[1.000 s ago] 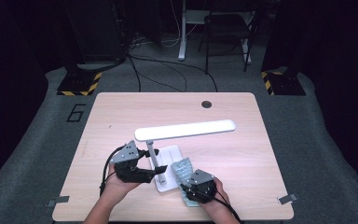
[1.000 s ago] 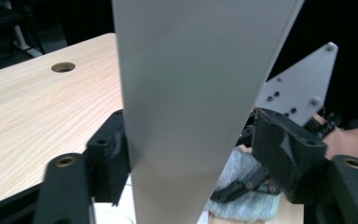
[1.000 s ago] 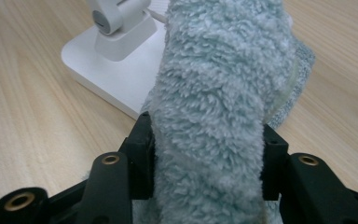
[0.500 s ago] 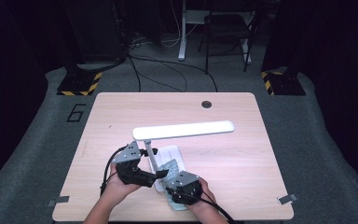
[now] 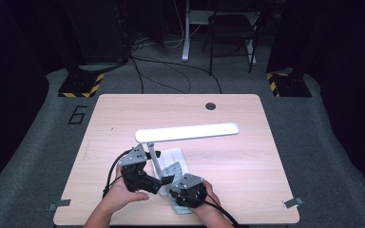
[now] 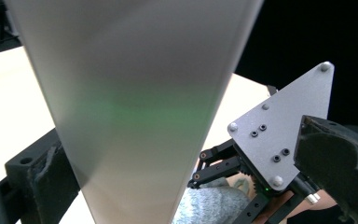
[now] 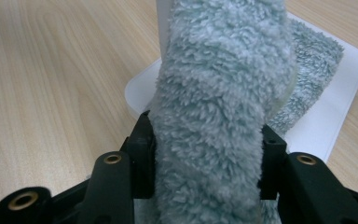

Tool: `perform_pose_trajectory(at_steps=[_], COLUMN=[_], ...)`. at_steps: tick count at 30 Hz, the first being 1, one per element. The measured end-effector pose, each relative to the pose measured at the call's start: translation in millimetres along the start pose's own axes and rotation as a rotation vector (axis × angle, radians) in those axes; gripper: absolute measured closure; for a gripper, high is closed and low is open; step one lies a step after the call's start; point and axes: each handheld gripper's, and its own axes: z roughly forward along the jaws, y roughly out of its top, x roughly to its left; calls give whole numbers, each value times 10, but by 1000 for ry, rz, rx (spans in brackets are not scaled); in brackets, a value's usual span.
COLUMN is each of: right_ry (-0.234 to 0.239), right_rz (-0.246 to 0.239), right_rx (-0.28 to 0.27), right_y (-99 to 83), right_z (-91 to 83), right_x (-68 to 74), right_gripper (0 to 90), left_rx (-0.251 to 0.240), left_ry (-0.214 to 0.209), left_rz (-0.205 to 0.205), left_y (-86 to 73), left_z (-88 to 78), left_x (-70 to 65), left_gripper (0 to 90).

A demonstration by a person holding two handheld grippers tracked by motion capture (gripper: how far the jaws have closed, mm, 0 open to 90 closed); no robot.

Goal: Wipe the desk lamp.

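The right gripper (image 5: 186,191), clamped on a bunched grey-green cloth (image 7: 219,112), sits at the near edge of the desk lamp's white base (image 7: 328,116), while the left gripper (image 5: 145,179), jaws just opened apart, flanks the lamp's upright stem (image 5: 155,161).

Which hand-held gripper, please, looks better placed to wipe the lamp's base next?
Probably the right hand-held gripper: its jaws are clamped on the fluffy cloth, which already lies over the lamp's white base. The left hand-held gripper, beside the lamp's stem, carries no cloth.
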Motion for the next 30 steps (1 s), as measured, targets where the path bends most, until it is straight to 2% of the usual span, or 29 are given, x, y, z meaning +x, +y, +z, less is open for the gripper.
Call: perform_pose_trajectory(at_steps=[6, 9, 11, 13, 17, 23, 24, 30], right_ry=[-5, -9, -13, -15, -19, -20, -20, -32], right_rz=[18, 1, 12, 15, 14, 3, -1, -1], right_rx=[2, -7, -12, -12, -22, -23, -24, -25], right_y=[-6, -13, -20, -22, -30, -36, -37, -70], right_z=[-5, -4, -4, -5, 0, -3, -2, -26], right_x=[13, 10, 22, 25, 25, 20, 17, -35], right_gripper=[534, 534, 533, 533, 534, 534, 534, 545], left_rx=[7, 17, 9, 8, -7, -27, -16, -15], left_ry=[2, -7, 9, 45, 62, 124, 120, 123], left_rz=[26, 42, 52, 72, 48, 47, 51, 71], left_y=[-5, -8, -16, -18, -26, -46, -48, -51], left_z=[2, -7, -3, -6, -63, -117, -135, -139], left_x=[-5, -1, -2, -8, 41, 101, 115, 109], left_gripper=[1, 1, 11, 58, 218, 468, 512, 525])
